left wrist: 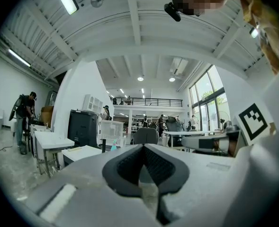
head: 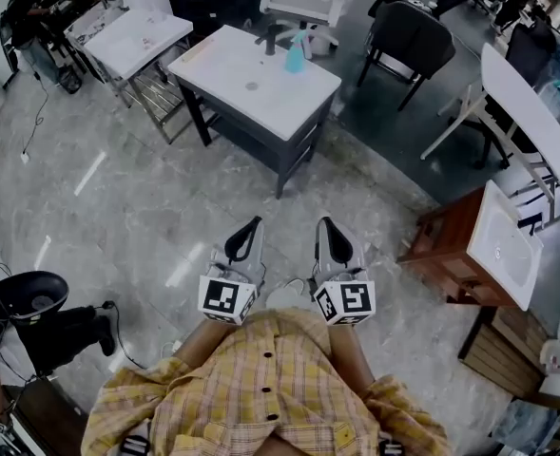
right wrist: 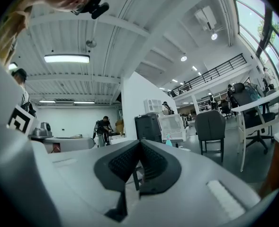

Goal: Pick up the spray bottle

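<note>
One teal spray bottle (head: 296, 53), upright on the white top of a dark-framed table (head: 224, 68), near its far edge and just beside a dark faucet (head: 271, 38). Long axis vertical. Well apart from both tools, straight ahead across the grey floor (head: 118, 207), about on the line between them. Closed tight on nothing and pointing level, the left gripper (head: 254, 226); likewise closed and empty alongside it, the right gripper (head: 327, 224), both near the person's chest. Neither plainly nearer to the bottle. Probably calls for walking up first, then parting one pair of jaws and closing in level, from the side, on the bottle's body.
</note>
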The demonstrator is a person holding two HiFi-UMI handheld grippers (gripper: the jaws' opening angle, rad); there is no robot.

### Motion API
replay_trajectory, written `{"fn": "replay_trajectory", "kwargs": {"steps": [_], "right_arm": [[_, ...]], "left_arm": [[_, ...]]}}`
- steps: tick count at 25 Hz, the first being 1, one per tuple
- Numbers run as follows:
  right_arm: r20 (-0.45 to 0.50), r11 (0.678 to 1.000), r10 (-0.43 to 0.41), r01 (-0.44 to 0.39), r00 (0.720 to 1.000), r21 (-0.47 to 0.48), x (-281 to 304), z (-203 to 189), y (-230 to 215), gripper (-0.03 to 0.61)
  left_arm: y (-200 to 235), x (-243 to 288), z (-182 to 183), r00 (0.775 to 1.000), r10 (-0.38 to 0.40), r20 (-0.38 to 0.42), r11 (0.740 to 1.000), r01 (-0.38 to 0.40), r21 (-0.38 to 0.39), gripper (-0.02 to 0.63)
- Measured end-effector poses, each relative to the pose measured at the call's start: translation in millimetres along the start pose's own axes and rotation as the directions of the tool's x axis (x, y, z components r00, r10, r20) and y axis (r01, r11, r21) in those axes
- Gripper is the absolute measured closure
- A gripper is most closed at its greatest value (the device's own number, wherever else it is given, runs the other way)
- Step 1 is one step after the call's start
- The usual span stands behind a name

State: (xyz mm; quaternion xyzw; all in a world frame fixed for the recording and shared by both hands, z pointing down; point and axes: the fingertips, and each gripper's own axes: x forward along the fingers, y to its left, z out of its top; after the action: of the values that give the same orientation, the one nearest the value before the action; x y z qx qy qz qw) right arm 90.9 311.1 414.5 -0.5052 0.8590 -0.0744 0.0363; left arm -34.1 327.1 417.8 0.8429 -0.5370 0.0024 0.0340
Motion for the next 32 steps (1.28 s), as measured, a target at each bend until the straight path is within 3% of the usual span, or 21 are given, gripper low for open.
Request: {"fn": "replay_trajectory", "kwargs": {"steps": [7, 19, 32], "right_arm": [[0.037, 0.995, 0.096, -0.096, 0.995, 0.014, 44, 25, -37, 0.58], [-0.04, 0.995, 0.1, -0.099, 0.994, 0.022, 88, 6, -83, 0.58], [-0.11, 0.998, 0.047, -0.051, 0.993, -0.037, 220, -5, -124, 0.58]], "left_arm": [[2, 65, 9, 0.999, 0.046, -0.003, 0.999, -0.046, 0.007, 0.615], [-3, 130, -9, 0.998, 0.044, -0.05, 0.999, -0.045, -0.014, 0.615], [80, 245, -11, 1.0, 0.008, -0.028, 0.998, -0.01, -0.062, 0.615]]}}
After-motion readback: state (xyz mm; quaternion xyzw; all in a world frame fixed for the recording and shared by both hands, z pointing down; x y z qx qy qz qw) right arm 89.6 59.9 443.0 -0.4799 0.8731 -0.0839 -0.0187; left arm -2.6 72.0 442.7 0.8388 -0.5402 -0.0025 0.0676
